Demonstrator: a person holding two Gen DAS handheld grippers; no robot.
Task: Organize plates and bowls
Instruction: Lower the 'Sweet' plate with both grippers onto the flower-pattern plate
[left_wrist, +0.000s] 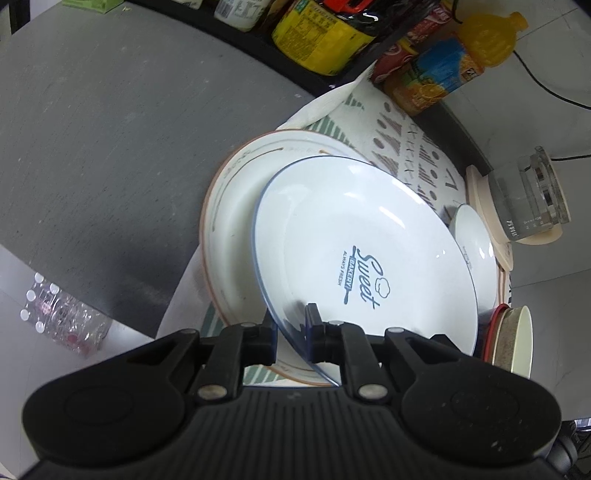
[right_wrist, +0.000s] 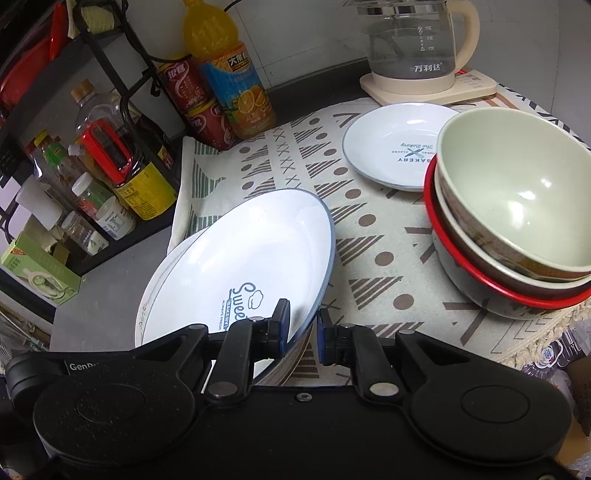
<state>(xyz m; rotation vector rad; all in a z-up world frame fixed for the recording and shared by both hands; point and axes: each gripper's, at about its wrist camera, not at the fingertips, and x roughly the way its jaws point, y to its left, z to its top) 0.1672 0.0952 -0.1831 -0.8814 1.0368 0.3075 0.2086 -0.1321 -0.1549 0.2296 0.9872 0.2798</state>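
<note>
Both grippers, left (left_wrist: 291, 332) and right (right_wrist: 301, 332), pinch one plate (left_wrist: 362, 251); three plates, three stacked bowls (right_wrist: 517, 221).

left gripper (left_wrist: 291, 334) clamped on near rim of blue-rimmed "Sweet Bakery" plate (left_wrist: 365, 254), plate tilted over bigger brown-rimmed plate (left_wrist: 232, 206) on patterned cloth (left_wrist: 402, 147). small white dish (left_wrist: 476, 240) at 3 o'clock, stacked bowls (left_wrist: 517, 339) at 4, orange juice bottle (left_wrist: 454, 62) at 1.
</note>
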